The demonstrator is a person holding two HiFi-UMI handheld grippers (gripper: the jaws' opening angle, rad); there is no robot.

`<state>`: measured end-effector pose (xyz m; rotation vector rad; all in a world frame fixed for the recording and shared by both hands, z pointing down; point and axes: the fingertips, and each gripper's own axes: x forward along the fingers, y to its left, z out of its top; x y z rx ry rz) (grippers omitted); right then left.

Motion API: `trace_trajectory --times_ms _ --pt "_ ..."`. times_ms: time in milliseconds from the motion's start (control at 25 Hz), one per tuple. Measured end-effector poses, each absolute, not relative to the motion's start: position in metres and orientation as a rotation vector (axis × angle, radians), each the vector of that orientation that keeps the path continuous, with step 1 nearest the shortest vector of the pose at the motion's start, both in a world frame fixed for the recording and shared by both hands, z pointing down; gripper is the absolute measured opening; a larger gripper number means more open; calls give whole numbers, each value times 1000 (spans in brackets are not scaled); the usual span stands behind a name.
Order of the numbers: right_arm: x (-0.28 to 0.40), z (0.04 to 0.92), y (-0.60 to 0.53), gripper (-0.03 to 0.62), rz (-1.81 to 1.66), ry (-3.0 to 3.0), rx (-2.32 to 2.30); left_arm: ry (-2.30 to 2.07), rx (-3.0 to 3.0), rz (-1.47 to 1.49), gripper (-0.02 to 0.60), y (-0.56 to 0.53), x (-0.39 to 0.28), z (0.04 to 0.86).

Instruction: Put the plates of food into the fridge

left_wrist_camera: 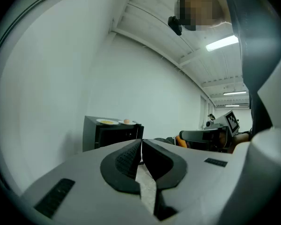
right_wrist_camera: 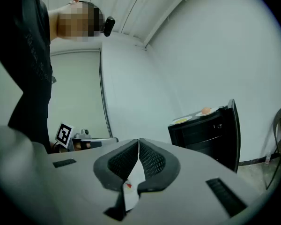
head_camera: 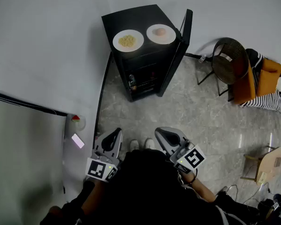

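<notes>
Closed, empty: left gripper (head_camera: pixel 114 133), right gripper (head_camera: pixel 163 132). At 12 o'clock atop fridge (head_camera: pixel 126 20), plates (head_camera: pixel 128 41) likely stiff, slick, breakable; take by near rim, level.

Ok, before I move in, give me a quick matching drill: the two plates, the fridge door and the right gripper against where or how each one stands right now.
Things:
1. plate of yellow food
2. plate with the round orange item
3. fridge door
4. right gripper

Places and states:
A. fingers together, nothing between them
B. on top of the fridge, on the door side
C. swung open
D. on top of the fridge, on the side away from the door

Pairs: 1-D, 2-B, 3-C, 4-A.
</notes>
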<state>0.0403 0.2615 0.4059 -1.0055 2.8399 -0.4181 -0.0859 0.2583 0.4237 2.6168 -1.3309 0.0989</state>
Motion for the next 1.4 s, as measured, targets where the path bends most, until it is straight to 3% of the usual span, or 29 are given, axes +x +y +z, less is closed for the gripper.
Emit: trace_trajectory --times_ms 1400 --pt "85 427 225 28 -522 2773 -940 -1495 2589 83 28 239 -59 414"
